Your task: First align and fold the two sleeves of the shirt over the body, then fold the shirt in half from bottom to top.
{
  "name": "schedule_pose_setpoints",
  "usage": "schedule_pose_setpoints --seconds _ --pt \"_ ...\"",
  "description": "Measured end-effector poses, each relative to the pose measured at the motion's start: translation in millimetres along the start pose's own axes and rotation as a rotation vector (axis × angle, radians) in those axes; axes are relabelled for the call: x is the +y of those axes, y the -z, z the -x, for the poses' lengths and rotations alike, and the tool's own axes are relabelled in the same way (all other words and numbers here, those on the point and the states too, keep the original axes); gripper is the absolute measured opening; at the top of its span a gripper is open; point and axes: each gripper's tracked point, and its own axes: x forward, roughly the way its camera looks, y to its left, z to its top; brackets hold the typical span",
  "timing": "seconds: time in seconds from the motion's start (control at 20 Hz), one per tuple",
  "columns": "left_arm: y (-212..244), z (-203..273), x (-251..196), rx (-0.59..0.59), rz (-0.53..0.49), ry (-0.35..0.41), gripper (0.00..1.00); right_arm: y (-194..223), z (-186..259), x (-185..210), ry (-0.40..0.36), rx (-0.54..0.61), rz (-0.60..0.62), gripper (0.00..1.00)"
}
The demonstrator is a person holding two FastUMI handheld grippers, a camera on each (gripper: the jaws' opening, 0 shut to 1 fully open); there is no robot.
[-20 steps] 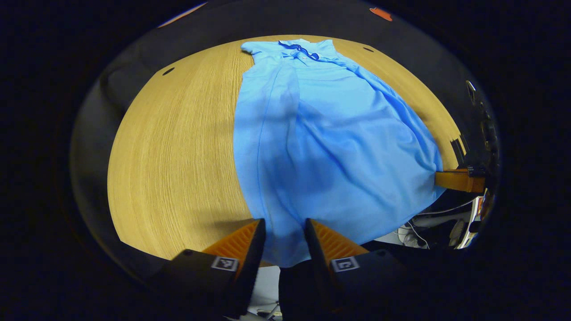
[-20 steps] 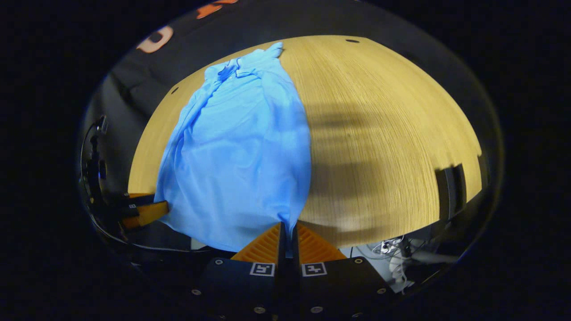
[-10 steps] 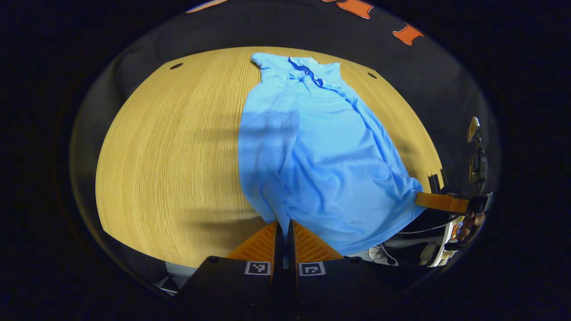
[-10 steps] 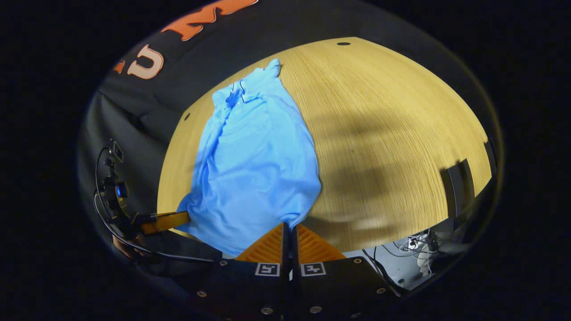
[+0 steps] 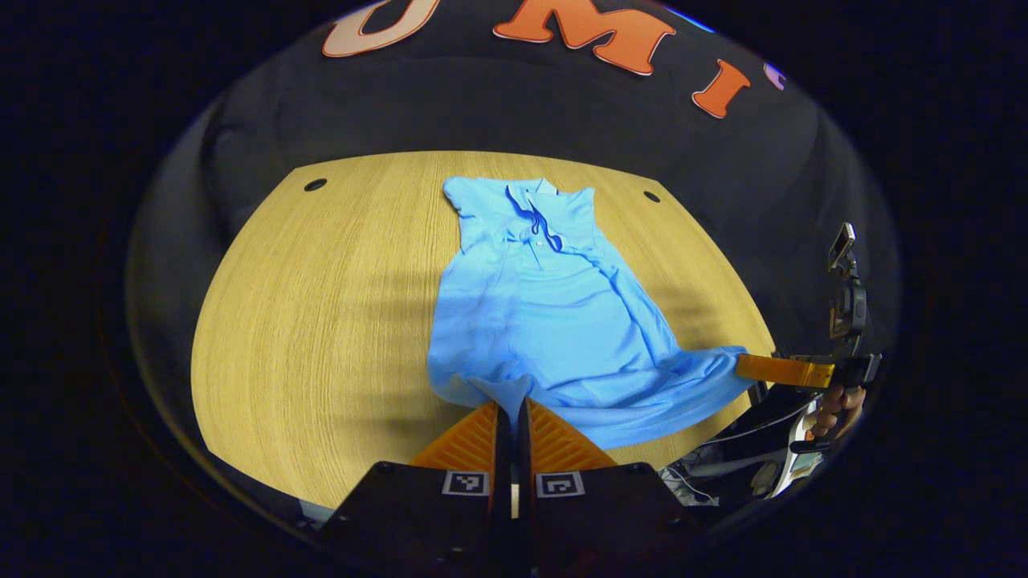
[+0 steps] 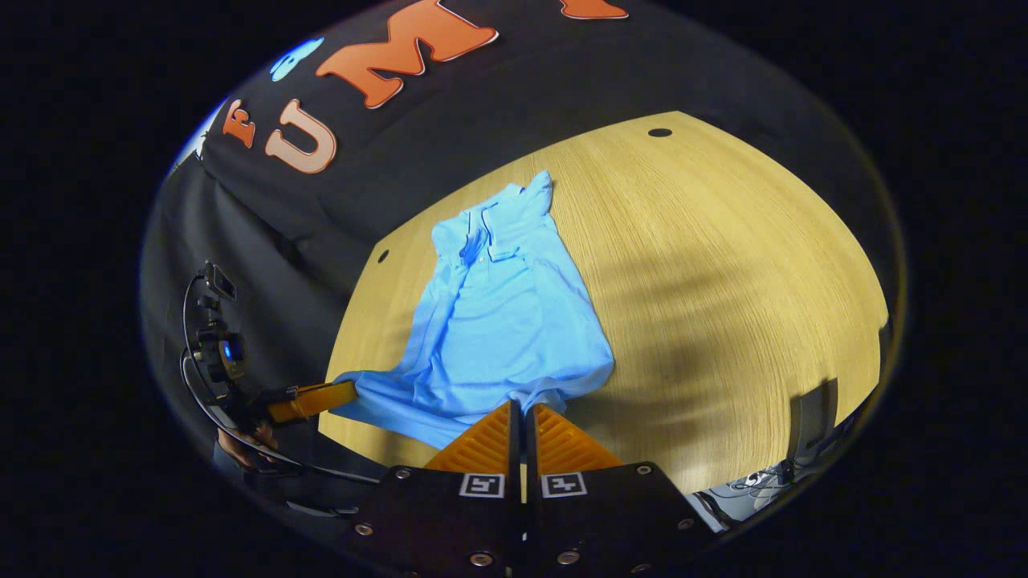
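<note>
Left gripper view: I had both grippers' fingers (image 5: 530, 417) clamped on the shirt (image 5: 554, 321) hem, six o'clock on the worktop (image 5: 321, 321).

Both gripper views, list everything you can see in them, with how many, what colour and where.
Short-sleeved polo shirt: one, light blue, lying on the table with its collar at the far end and its hem corners lifted at the near edge.
Wooden table: one, light oak, with dark round holes near its far corners.
Cables: a few, pale, below the table's near edge.
Left gripper: one, jaws closed on the shirt's hem corner.
Right gripper: one, jaws closed on the other hem corner.
Hand: one, holding the right gripper, at the right edge of the left gripper view.
</note>
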Motion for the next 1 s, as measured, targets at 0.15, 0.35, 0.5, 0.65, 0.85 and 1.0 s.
schedule_pose_setpoints --seconds 0.15,0.35,0.5,0.65,0.85,1.0 --pt "-32.7 -2.6 -2.3 -0.046 -0.018 0.002 0.07 -35.3 -0.7 11.3 -0.031 -0.057 0.001 0.02" --pt "-85.5 -7.7 -1.2 -0.134 -0.025 0.02 0.07 -83.3 -12.0 19.8 -0.02 -0.116 0.027 0.02" --pt "-131.3 -25.7 7.4 -0.175 -0.034 0.036 0.07 -123.0 -25.3 28.9 -0.015 -0.142 0.044 0.02" --pt "-172.8 -47.1 15.0 -0.199 -0.02 0.063 0.07 -163.3 -45.6 31.4 0.011 -0.164 0.068 0.02" --pt "-229.8 -83.0 33.8 -0.224 -0.028 0.072 0.07 -214.6 -78.2 34.4 0.032 -0.192 0.075 0.02" --pt "-265.7 -112.3 48.1 -0.24 -0.039 0.074 0.07 -249.7 -106.0 30.6 0.055 -0.207 0.078 0.02"
